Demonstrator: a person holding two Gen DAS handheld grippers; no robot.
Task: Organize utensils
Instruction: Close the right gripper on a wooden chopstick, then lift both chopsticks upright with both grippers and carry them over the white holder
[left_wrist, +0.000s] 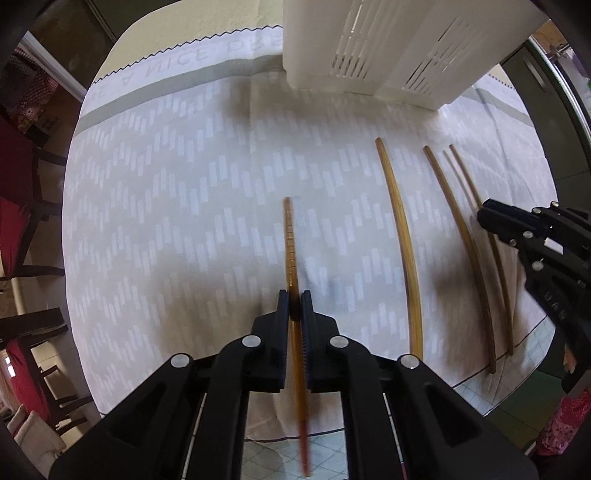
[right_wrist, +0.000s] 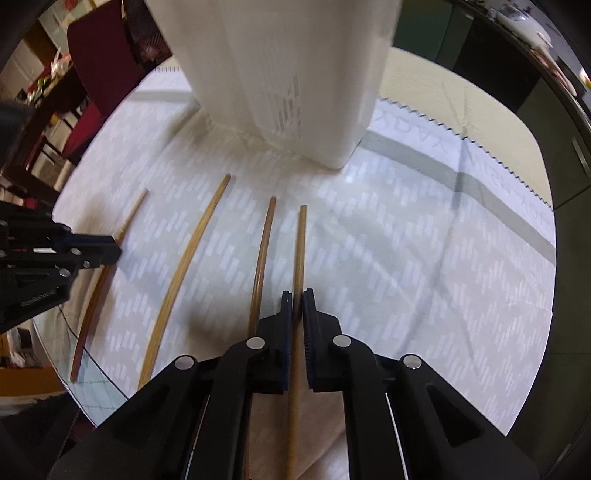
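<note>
Several brown chopsticks lie side by side on a white patterned cloth (left_wrist: 184, 206). My left gripper (left_wrist: 294, 304) is shut on one ridged chopstick (left_wrist: 289, 236), which points toward a white slotted utensil holder (left_wrist: 369, 48). My right gripper (right_wrist: 297, 306) is shut on another chopstick (right_wrist: 300, 243), pointing toward the same holder (right_wrist: 288, 74). A second chopstick (right_wrist: 263, 251) lies just left of it, and another (right_wrist: 192, 258) further left. In the left wrist view the right gripper (left_wrist: 532, 236) shows at the right edge, over the outer chopsticks (left_wrist: 465, 236). One chopstick (left_wrist: 400, 236) lies alone between the grippers.
The holder stands at the far side of the cloth. The cloth has a grey stripe (right_wrist: 480, 188) and a zigzag edge. Dark wooden chairs with red seats (left_wrist: 22, 177) stand left of the table. The left gripper (right_wrist: 55, 254) shows at the left of the right wrist view.
</note>
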